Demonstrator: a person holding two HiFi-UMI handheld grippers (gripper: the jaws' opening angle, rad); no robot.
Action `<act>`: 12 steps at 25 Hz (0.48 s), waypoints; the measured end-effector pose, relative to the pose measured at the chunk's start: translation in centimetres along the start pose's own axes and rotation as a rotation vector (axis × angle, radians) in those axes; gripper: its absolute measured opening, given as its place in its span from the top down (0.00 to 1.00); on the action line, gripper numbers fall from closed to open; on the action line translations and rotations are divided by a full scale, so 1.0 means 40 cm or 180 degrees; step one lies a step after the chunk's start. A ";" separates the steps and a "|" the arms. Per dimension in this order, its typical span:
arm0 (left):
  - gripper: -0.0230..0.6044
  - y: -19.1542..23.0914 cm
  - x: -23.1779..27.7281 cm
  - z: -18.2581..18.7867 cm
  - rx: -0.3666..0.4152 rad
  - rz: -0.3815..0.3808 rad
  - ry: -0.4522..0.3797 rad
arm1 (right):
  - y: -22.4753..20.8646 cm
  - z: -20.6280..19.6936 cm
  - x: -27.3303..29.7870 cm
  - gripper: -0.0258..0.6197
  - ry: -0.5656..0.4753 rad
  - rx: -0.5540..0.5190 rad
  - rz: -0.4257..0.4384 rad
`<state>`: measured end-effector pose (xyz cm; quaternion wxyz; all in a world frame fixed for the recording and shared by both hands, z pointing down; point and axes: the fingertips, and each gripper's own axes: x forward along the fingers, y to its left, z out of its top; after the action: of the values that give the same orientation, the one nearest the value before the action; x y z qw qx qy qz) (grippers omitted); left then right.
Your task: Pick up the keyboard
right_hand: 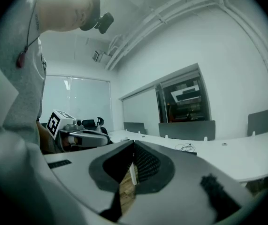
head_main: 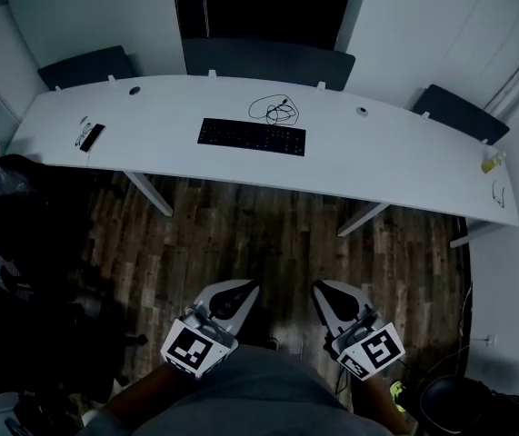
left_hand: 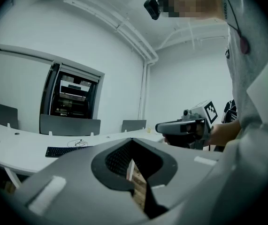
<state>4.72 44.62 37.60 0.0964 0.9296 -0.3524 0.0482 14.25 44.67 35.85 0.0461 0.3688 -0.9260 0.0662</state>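
While held low before the person's torso, left gripper: fingers closed together, nothing between them; marker cube towards the body.
Right gripper: fingers likewise closed and empty; just beside the left gripper, a gap between the two; pointing the same way, towards the tabletop.
Wooden floor: dark planks, under both grippers and running on beneath the tabletop.
Office chairs: dark, at the left of the head view, on the floor.
Tabletop: long, white, curved, on white legs; well apart from both grippers.
Keyboard: black, lying flat near the middle of the tabletop, close to its near edge, long side along that edge; untouched by either gripper.
Phone: dark, towards the left end of the tabletop, well apart from the keyboard.
Cable: thin, dark, loosely coiled, just behind the keyboard's right half.
Small yellowish object: at the far right end of the tabletop; kind cannot be told.
Partition panels: dark, upright along the far edge of the tabletop.
Wall: white, with a dark opening behind the middle panel.
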 end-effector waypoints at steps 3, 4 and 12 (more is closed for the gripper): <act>0.96 0.085 0.027 0.024 -0.0059 0.0018 -0.0055 | -0.041 0.018 0.068 0.95 0.0045 -0.0011 -0.0019; 0.96 0.113 0.035 0.035 -0.0067 0.0022 -0.0067 | -0.052 0.025 0.093 0.95 0.0052 -0.0010 -0.0020; 0.96 0.308 0.086 0.082 -0.0003 -0.0024 -0.0116 | -0.095 0.071 0.291 0.95 0.0109 -0.0072 0.0008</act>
<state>-0.83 32.66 36.74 0.0905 0.9317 -0.3506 0.0306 8.35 33.62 34.96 0.0661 0.3659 -0.9262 0.0621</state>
